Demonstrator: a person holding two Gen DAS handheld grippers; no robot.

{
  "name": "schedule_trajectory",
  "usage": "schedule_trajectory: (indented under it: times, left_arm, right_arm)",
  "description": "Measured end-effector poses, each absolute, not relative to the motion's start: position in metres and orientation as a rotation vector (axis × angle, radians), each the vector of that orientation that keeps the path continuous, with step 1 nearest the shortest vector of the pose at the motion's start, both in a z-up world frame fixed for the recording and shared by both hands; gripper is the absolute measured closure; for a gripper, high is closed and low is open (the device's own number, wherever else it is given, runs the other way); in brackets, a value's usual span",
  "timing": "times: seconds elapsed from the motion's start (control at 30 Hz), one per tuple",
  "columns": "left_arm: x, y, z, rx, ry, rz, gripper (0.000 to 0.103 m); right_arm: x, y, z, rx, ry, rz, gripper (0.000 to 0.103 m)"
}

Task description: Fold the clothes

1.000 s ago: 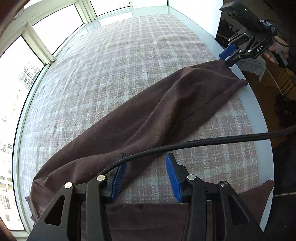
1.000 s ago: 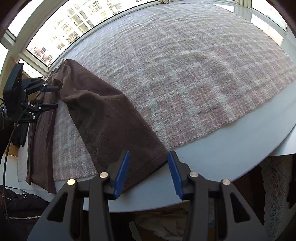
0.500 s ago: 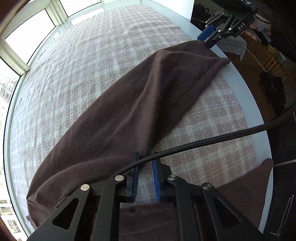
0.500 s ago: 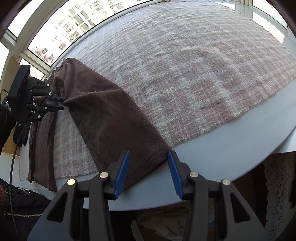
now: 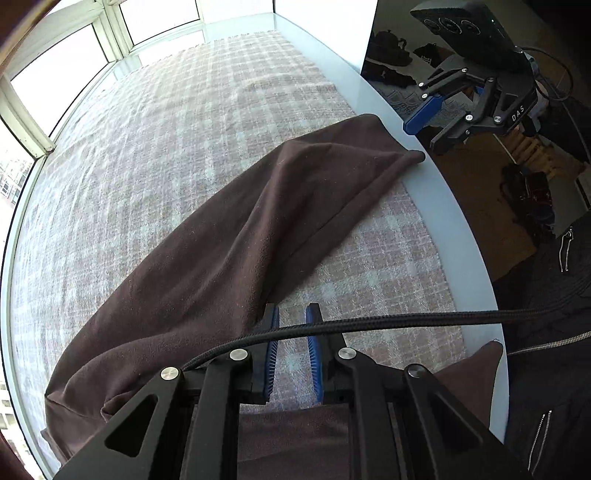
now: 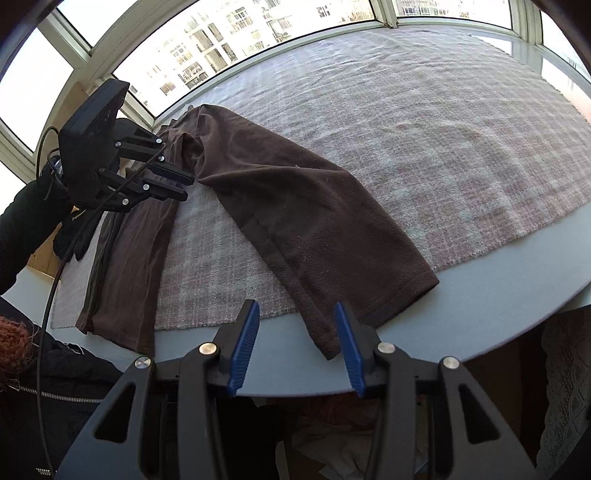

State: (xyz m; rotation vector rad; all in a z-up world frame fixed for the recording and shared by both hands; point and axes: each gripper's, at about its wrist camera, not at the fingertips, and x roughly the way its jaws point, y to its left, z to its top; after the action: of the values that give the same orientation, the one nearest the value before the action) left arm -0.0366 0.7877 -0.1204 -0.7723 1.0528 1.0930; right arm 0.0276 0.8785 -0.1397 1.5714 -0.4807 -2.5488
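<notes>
Left gripper [image 5: 293, 312] jaws just narrowed, nothing pinched, beside brown trousers [image 5: 221, 240]; right gripper [image 6: 295, 309] released, straddling hem [image 6: 388, 295]; catch both layers squarely before lifting.

The brown garment [image 5: 229, 236] runs off the left wrist view's bottom edge — the left gripper [image 5: 292, 332] covers part of it.

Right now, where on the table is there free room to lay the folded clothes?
The checked cloth between the brown garment and the windows is bare. A smaller bare patch lies between the garment's two legs. The near table edge is narrow, crowded by the cuffs.
</notes>
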Motion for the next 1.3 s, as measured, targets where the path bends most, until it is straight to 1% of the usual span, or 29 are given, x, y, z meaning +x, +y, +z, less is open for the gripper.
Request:
schedule_trajectory:
  times: [0.07, 0.1, 0.13, 0.17, 0.2, 0.3, 0.43, 0.47, 0.53, 0.6, 0.67, 0.73, 0.8, 0.83, 0.93, 1.03, 1.13, 1.2, 1.3]
  left_arm:
    - [-0.04, 0.788, -0.123, -0.782, 1.06, 1.103, 0.088]
    - [-0.041, 0.789, -0.123, -0.786, 1.064, 1.108, 0.088]
    - [-0.041, 0.787, -0.123, -0.792, 1.064, 1.114, 0.088]
    - [-0.042, 0.784, -0.123, -0.798, 1.063, 1.121, 0.087]
    - [-0.042, 0.782, -0.122, -0.804, 1.061, 1.127, 0.086]
    - [-0.052, 0.768, -0.117, -0.819, 1.049, 1.148, 0.085]
    - [-0.041, 0.764, -0.115, -0.813, 1.025, 1.147, 0.085]
    - [-0.035, 0.766, -0.115, -0.805, 1.024, 1.137, 0.085]
    - [-0.021, 0.772, -0.116, -0.788, 1.023, 1.117, 0.084]
    - [0.004, 0.779, -0.115, -0.741, 1.028, 1.087, 0.079]
    - [0.037, 0.789, -0.113, -0.673, 1.024, 1.054, 0.079]
    - [0.063, 0.804, -0.112, -0.611, 1.015, 0.998, 0.078]
    - [0.092, 0.82, -0.114, -0.513, 1.04, 0.947, 0.072]
    - [0.106, 0.826, -0.116, -0.463, 1.06, 0.912, 0.07]
    - [0.138, 0.842, -0.125, -0.368, 1.112, 0.821, 0.069]
    - [0.152, 0.863, -0.134, -0.379, 1.14, 0.776, 0.069]
    - [0.15, 0.883, -0.13, -0.452, 1.097, 0.765, 0.069]
    - [0.14, 0.901, -0.122, -0.506, 1.072, 0.785, 0.066]
    - [0.121, 0.936, -0.123, -0.578, 1.076, 0.856, 0.067]
  right_arm:
    - [0.018, 0.886, -0.148, 1.604, -0.406, -2.542, 0.062]
    - [0.009, 0.889, -0.154, 1.629, -0.377, -2.534, 0.064]
    - [-0.002, 0.889, -0.162, 1.661, -0.349, -2.527, 0.071]
    - [-0.012, 0.888, -0.17, 1.692, -0.326, -2.515, 0.076]
    - [-0.021, 0.884, -0.176, 1.707, -0.314, -2.504, 0.085]
    - [-0.037, 0.867, -0.186, 1.724, -0.296, -2.438, 0.095]
    - [-0.041, 0.831, -0.182, 1.708, -0.148, -2.364, 0.095]
    - [-0.044, 0.826, -0.185, 1.738, -0.145, -2.328, 0.095]
    - [-0.05, 0.825, -0.188, 1.76, -0.216, -2.315, 0.095]
    - [-0.054, 0.829, -0.188, 1.762, -0.308, -2.339, 0.095]
    - [-0.052, 0.84, -0.185, 1.751, -0.409, -2.409, 0.095]
    - [-0.047, 0.848, -0.184, 1.757, -0.468, -2.462, 0.094]
    - [-0.041, 0.852, -0.184, 1.764, -0.522, -2.497, 0.094]
    - [-0.038, 0.854, -0.184, 1.762, -0.551, -2.515, 0.094]
    - [-0.027, 0.855, -0.186, 1.747, -0.616, -2.542, 0.093]
    - [-0.017, 0.853, -0.187, 1.749, -0.621, -2.557, 0.092]
    - [-0.009, 0.859, -0.19, 1.723, -0.653, -2.582, 0.092]
    - [0.001, 0.87, -0.186, 1.7, -0.675, -2.605, 0.092]
    - [0.008, 0.879, -0.187, 1.682, -0.702, -2.625, 0.092]
